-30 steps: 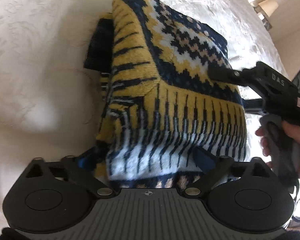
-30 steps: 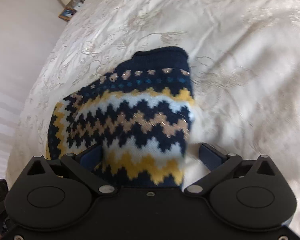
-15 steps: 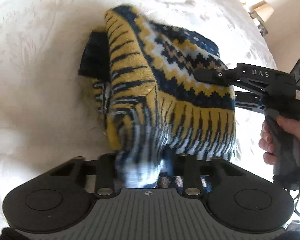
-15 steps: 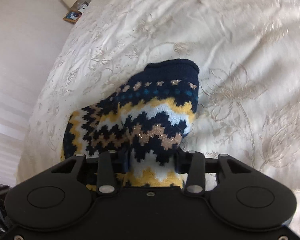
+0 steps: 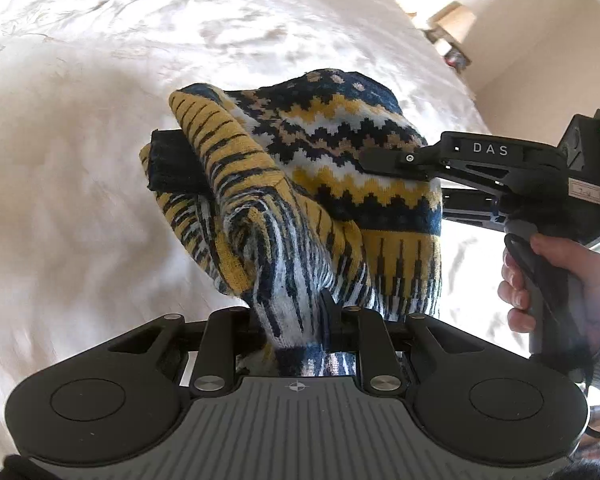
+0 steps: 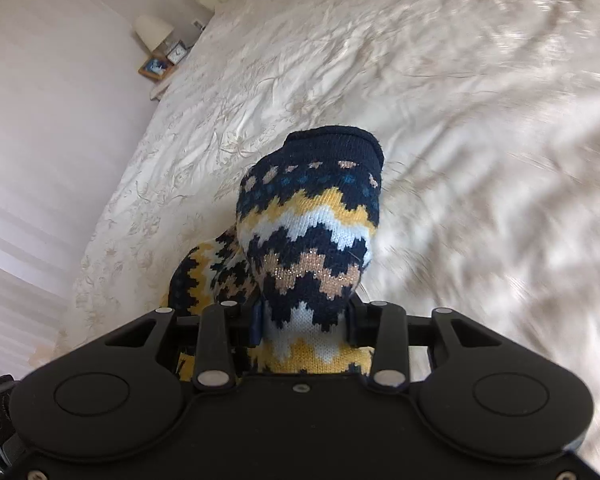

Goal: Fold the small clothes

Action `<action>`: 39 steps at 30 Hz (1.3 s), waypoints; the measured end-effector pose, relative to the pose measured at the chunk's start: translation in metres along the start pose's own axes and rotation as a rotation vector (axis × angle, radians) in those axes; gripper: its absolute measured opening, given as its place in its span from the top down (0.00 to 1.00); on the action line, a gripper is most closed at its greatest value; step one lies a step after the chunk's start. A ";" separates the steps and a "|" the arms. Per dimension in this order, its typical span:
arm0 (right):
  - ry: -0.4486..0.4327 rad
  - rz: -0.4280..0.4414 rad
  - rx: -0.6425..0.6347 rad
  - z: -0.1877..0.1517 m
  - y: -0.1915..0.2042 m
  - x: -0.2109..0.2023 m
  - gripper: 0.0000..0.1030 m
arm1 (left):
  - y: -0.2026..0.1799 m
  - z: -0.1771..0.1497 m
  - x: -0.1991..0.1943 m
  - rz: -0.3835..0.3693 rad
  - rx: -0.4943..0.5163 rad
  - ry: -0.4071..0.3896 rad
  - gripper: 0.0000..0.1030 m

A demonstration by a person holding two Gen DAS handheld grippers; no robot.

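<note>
In the left wrist view, the left gripper (image 5: pixel 296 332) at the bottom middle is pinched tight on a bunched edge of the knitted sweater (image 5: pixel 340 184). The sweater hangs in the middle of the frame, lifted over the white bedspread (image 5: pixel 80 160). At the right, the right gripper (image 5: pixel 384 162) bites its other edge, with a hand (image 5: pixel 560 280) on the handle.

In the right wrist view, the right gripper (image 6: pixel 304 320) is squeezed shut on the sweater (image 6: pixel 312 232), which sticks up in the middle of the frame. A lamp (image 6: pixel 153 32) sits at the upper left.

The sweater looks crumpled, not neat. I think the folding is only partly done; laying it flat is still left.
</note>
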State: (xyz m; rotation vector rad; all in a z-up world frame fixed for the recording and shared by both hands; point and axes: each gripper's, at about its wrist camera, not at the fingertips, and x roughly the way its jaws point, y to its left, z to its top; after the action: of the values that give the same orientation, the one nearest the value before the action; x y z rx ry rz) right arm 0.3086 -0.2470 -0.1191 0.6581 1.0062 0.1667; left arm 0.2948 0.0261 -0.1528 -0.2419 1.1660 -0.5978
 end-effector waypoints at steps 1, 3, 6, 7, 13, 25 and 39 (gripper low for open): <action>-0.002 -0.003 0.005 -0.003 0.000 -0.005 0.54 | -0.005 -0.006 -0.004 -0.004 0.010 0.001 0.79; 0.001 -0.014 0.010 -0.018 -0.007 -0.022 0.54 | -0.018 -0.022 -0.008 -0.012 0.038 0.010 0.79; 0.024 -0.034 0.017 -0.032 -0.020 -0.033 0.54 | -0.024 -0.048 -0.004 -0.023 0.019 0.030 0.79; 0.037 -0.045 0.025 -0.038 -0.028 -0.035 0.53 | -0.024 -0.054 0.000 -0.020 0.003 0.039 0.78; 0.173 -0.222 -0.019 -0.069 -0.077 -0.008 0.40 | 0.005 -0.104 0.047 0.136 -0.159 0.173 0.71; -0.015 -0.111 -0.106 -0.083 -0.084 -0.087 0.43 | -0.060 -0.100 -0.029 0.266 -0.050 -0.078 0.72; 0.007 -0.123 -0.195 -0.088 -0.067 -0.079 0.53 | -0.045 -0.034 0.076 0.305 0.060 0.038 0.72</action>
State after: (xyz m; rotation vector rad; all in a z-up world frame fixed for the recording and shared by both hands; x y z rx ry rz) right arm 0.1819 -0.2952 -0.1320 0.4176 1.0197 0.1568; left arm 0.2688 -0.0493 -0.2044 0.0003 1.1913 -0.3687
